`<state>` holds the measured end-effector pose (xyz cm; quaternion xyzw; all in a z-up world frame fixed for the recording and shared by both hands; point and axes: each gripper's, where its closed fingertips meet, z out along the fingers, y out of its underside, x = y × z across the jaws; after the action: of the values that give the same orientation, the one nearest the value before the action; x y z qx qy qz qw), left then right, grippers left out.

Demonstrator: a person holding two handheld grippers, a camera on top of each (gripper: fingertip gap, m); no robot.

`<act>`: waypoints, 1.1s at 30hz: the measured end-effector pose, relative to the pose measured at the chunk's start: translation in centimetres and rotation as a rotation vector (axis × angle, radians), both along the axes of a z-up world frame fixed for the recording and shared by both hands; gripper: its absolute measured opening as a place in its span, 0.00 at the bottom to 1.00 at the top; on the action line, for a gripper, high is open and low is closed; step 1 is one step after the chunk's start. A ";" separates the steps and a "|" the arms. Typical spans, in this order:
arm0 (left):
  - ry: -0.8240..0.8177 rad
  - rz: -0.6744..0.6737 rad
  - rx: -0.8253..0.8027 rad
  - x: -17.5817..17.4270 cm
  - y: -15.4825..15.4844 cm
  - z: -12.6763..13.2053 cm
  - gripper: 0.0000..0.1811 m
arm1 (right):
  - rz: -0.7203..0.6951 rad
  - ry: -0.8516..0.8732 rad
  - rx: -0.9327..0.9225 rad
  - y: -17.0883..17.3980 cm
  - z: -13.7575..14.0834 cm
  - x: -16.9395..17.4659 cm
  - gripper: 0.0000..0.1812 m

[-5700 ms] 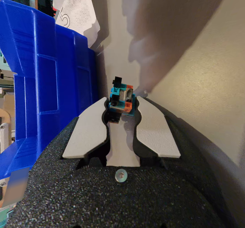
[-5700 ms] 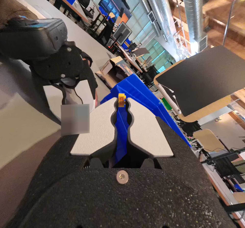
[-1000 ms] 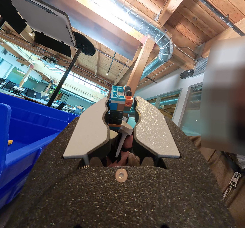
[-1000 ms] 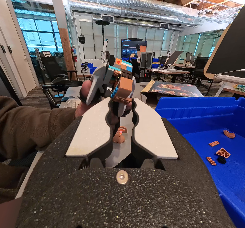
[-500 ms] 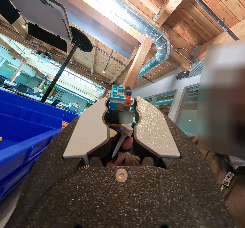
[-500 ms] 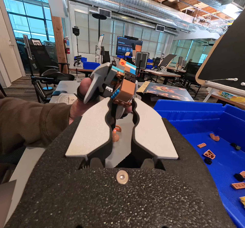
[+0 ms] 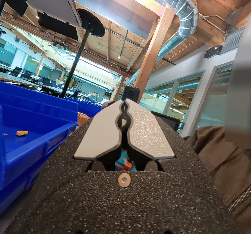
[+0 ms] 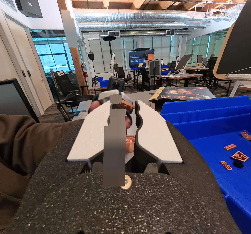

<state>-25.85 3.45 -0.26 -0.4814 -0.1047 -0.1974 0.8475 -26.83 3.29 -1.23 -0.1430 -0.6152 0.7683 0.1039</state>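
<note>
My left gripper (image 7: 124, 103) has its fingers pressed together almost along their whole length. Only a thin brownish sliver shows in the slit near the tips, and I take that to be the edge of the brown plate (image 8: 127, 105), so I judge the left fingers are clamped on it. From the right wrist view, the right gripper (image 8: 122, 103) has its fingers well apart and nothing gripped. The plate sits right in the opening between their tips, held up off the counter (image 8: 141, 96). Its long axis runs across the gap, slanting slightly down toward the right finger. Its free end comes just beside that finger, though I cannot tell whether they touch, and a mosaic patch hides the side nearest the left finger. The two grippers point nose to nose, so the plate lies straight ahead of both, with the right fingers on either side of it. Lower down, through the same gap, a tan brick figure (image 8: 129, 145) rests on the counter, apart from both grippers. Under my left fingers a teal and orange brick cluster (image 7: 123, 164) shows as a blur, and I cannot tell whether it is resting on anything. The blue bin (image 8: 203, 120) stands off to the right of the right gripper, holding loose brown pieces (image 8: 239, 156). A brown sleeve (image 8: 27, 139) reaches in from the left.
</note>
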 end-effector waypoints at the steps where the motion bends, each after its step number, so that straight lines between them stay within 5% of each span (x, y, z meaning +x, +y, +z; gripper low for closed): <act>1: -0.015 0.025 -0.012 -0.5 -0.1 -0.2 0.00 | -0.007 0.004 0.009 -0.1 -0.1 0.0 0.16; 8: -0.015 0.143 -0.118 -2.1 -0.3 -1.3 0.03 | -0.227 0.035 0.139 2.1 -1.3 -2.4 0.16; 14: 0.262 0.245 -0.406 0.5 2.2 -2.9 0.16 | -0.514 0.012 0.046 9.5 -0.4 -3.1 0.16; 18: 0.509 0.160 -0.524 5.3 4.6 -4.3 0.17 | -0.648 -0.045 -0.134 13.5 0.6 -3.3 0.16; 21: 0.680 0.099 -0.661 8.2 6.8 -7.4 0.18 | -0.635 -0.048 -0.229 13.7 1.7 -2.6 0.16; 26: 0.859 0.053 -0.868 10.5 8.9 -12.8 0.20 | -0.635 0.025 -0.093 13.1 1.0 -2.0 0.16; 33: 0.888 0.146 -0.938 9.2 9.4 -13.8 0.19 | -0.596 0.035 -0.086 14.0 0.9 -2.0 0.16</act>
<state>-16.65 12.88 -14.03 -0.8280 0.1480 0.1451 0.5210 -28.81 17.30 -0.37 -0.3084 -0.5112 0.7316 0.3292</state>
